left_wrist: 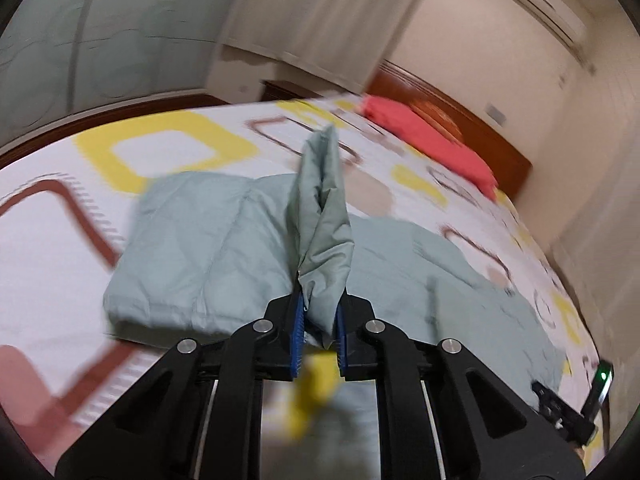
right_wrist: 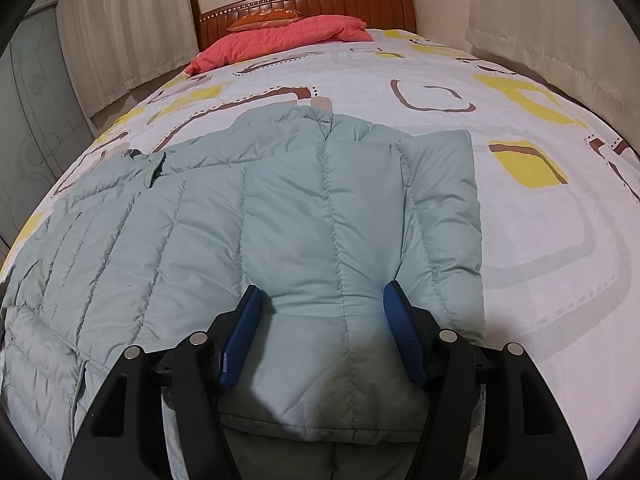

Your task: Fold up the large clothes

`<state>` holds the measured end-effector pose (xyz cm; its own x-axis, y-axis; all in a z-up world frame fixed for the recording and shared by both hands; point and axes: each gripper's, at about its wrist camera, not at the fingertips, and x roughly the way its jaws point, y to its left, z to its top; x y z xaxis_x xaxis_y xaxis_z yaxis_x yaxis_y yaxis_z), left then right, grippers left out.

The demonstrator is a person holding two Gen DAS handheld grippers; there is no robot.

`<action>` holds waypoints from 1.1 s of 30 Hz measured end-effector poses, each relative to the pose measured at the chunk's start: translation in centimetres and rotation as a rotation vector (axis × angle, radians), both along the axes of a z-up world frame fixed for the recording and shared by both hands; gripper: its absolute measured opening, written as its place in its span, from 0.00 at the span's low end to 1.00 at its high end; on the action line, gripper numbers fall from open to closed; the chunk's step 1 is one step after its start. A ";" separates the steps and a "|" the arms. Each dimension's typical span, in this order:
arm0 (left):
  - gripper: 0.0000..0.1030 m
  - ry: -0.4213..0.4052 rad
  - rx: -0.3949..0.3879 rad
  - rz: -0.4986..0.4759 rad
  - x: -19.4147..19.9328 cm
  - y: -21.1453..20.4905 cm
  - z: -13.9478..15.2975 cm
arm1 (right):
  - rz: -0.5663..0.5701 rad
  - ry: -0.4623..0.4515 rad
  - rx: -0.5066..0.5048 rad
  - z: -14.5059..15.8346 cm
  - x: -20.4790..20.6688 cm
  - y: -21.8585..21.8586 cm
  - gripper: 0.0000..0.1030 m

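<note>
Puffer jacket (right_wrist: 288,216): sleeve (left_wrist: 324,216) pinched in left gripper (left_wrist: 318,332), carry across centre frame; right gripper (right_wrist: 324,328), spread, pressing hem flat.

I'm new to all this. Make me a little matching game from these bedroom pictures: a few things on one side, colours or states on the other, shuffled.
Things:
1. left gripper
2. right gripper
3. pillow
4. headboard

States:
A. coral pink
B. shut on a fold of the green jacket
C. brown wood
D. jaws apart, pressing on the jacket

Pairs: 1-B, 2-D, 3-A, 4-C
</note>
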<state>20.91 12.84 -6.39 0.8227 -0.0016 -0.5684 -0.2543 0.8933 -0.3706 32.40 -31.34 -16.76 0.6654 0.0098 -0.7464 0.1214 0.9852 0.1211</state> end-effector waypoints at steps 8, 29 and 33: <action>0.12 0.012 0.091 -0.233 4.8 -11.6 0.5 | 0.000 -0.007 0.019 -0.2 -0.2 -0.1 0.61; 0.61 0.106 0.129 -0.416 5.5 -19.9 -2.8 | 0.009 -0.013 0.049 -0.1 -0.2 -0.5 0.64; 0.65 0.078 0.119 -0.393 3.5 -17.3 -1.3 | 0.000 0.005 0.029 0.6 -0.4 0.0 0.64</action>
<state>24.42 -4.50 -7.70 0.7272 -0.2372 -0.6442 0.0911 0.9634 -0.2519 31.98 -31.31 -16.19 0.6614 0.0312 -0.7494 0.1223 0.9813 0.1487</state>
